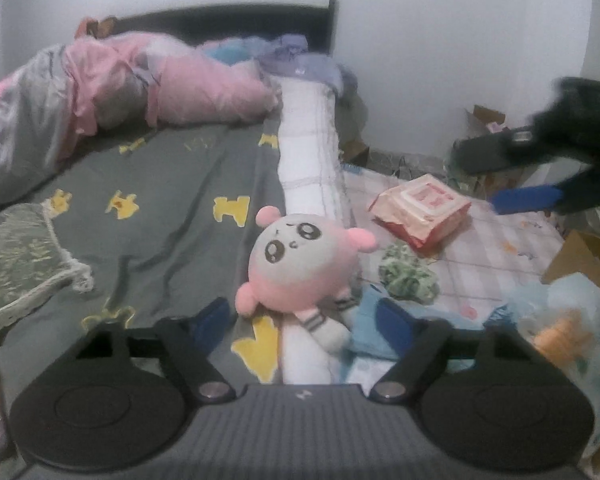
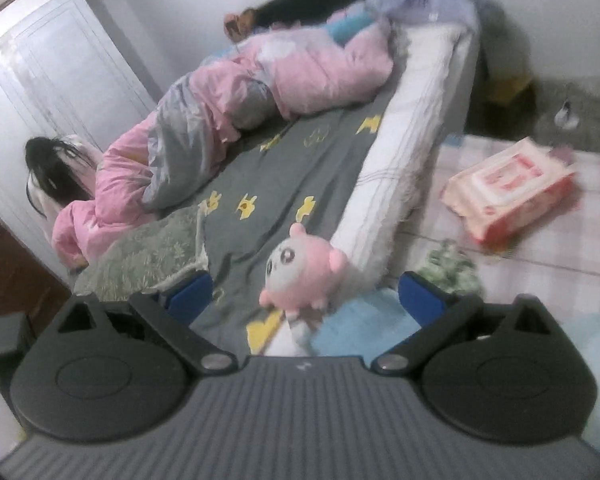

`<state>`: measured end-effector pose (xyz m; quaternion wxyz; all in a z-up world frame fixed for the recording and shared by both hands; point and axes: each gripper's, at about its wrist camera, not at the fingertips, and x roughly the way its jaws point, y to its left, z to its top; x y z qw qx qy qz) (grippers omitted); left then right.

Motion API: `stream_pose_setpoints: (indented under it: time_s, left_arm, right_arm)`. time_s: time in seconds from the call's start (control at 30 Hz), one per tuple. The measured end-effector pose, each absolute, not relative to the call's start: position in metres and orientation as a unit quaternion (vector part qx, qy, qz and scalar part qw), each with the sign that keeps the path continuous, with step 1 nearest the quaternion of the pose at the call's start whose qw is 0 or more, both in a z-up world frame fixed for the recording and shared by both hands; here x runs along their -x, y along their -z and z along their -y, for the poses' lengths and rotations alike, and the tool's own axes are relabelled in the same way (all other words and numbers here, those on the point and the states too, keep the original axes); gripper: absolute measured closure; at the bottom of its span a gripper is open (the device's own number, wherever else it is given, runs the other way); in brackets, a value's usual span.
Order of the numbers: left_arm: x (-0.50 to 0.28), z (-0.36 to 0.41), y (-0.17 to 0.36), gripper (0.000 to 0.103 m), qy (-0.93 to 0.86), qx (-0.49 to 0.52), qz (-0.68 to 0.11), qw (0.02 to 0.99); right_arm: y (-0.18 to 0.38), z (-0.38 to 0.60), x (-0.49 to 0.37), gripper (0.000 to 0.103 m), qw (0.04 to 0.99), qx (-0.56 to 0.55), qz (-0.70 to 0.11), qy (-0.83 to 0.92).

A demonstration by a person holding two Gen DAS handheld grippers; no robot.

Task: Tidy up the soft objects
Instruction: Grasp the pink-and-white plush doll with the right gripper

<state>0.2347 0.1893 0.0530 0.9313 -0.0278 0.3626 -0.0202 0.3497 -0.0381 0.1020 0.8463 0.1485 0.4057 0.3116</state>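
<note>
A pink and white plush doll (image 1: 300, 264) lies on the bed's near edge, head up, between the blue fingers of my open left gripper (image 1: 300, 316); nothing touches it. It also shows in the right wrist view (image 2: 304, 276), ahead of my open, empty right gripper (image 2: 304, 292). The right gripper (image 1: 548, 184) also shows in the left wrist view, high at the right. A green patterned cushion (image 2: 148, 256) lies on the grey sheet (image 1: 160, 208). A pink and grey quilt (image 1: 100, 92) is heaped at the bed's head.
A long white mattress edge (image 1: 308, 152) divides the bed from a checked floor mat (image 1: 500, 248). On the mat lie a wet-wipes pack (image 1: 420, 208), a green crumpled cloth (image 1: 408, 276) and a light blue cloth (image 2: 364, 328). A white wardrobe (image 2: 40, 80) stands left.
</note>
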Motion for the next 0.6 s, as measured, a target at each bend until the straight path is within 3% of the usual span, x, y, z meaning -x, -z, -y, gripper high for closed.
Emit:
stream_pose_setpoints:
  time_s: [0.17, 0.37, 0.47, 0.6]
  left_arm:
    - [-0.282, -0.201, -0.033, 0.017, 0.039, 0.03, -0.397, 0.917]
    - [-0.325, -0.204, -0.007, 0.011, 0.055, 0.025, -0.439, 0.897]
    - [-0.338, -0.2, 0.007, 0.011, 0.057, 0.019, -0.458, 0.887]
    - [-0.344, -0.196, 0.009, 0.014, 0.055, 0.022, -0.459, 0.887]
  right_arm:
    - [-0.054, -0.02, -0.422, 0.023, 0.818, -0.131, -0.464, -0.312]
    - [-0.007, -0.058, -0.466, 0.026, 0.791, -0.133, -0.504, -0.322]
    - [0.014, -0.062, -0.474, 0.029, 0.767, -0.156, -0.53, -0.326]
    - [0.022, -0.063, -0.476, 0.041, 0.745, -0.189, -0.542, -0.34]
